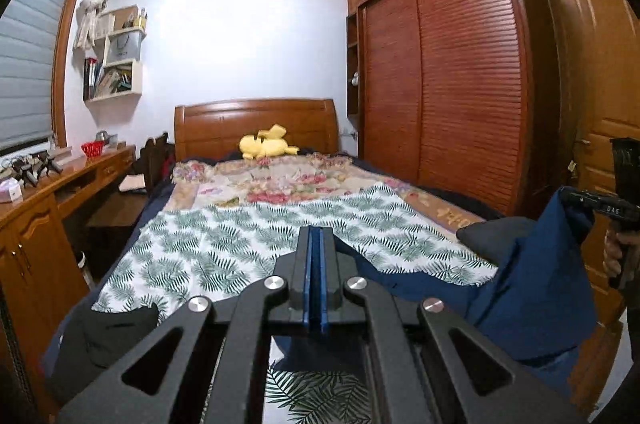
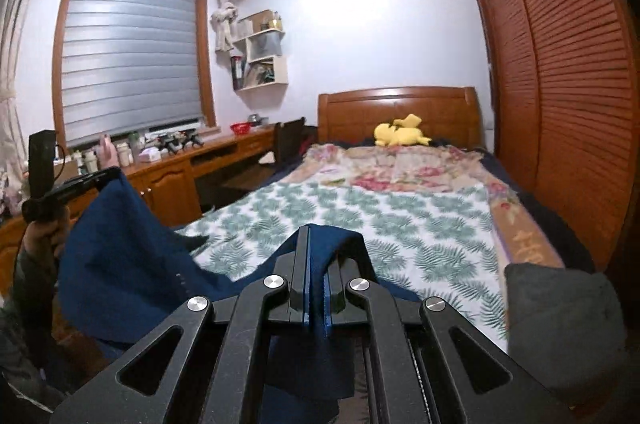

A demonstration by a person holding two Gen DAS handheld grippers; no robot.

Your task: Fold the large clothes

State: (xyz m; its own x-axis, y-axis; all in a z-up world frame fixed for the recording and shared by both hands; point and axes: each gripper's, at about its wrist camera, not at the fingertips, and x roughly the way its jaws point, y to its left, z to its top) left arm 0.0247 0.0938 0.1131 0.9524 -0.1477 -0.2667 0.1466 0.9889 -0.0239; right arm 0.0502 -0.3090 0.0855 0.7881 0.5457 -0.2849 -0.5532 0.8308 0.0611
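My left tongs are closed on one edge of the dark blue garment, a thin strip of cloth pinched between the blue pads. My right tongs are likewise clamped on another part of the same edge, the cloth spilling over the right finger. The garment hangs between the two grips above the near end of the bed, its lower part trailing onto the leaf-print sheet. Holding it at two separated points lets its own weight pull it flat, so I judge this to be the spreading stage before any fold is made. Both tongs point only slightly downward over the bed, which keeps the cloth clear of the dark cushion at the right. A slack middle suggests the grips should move further apart before laying the garment down.
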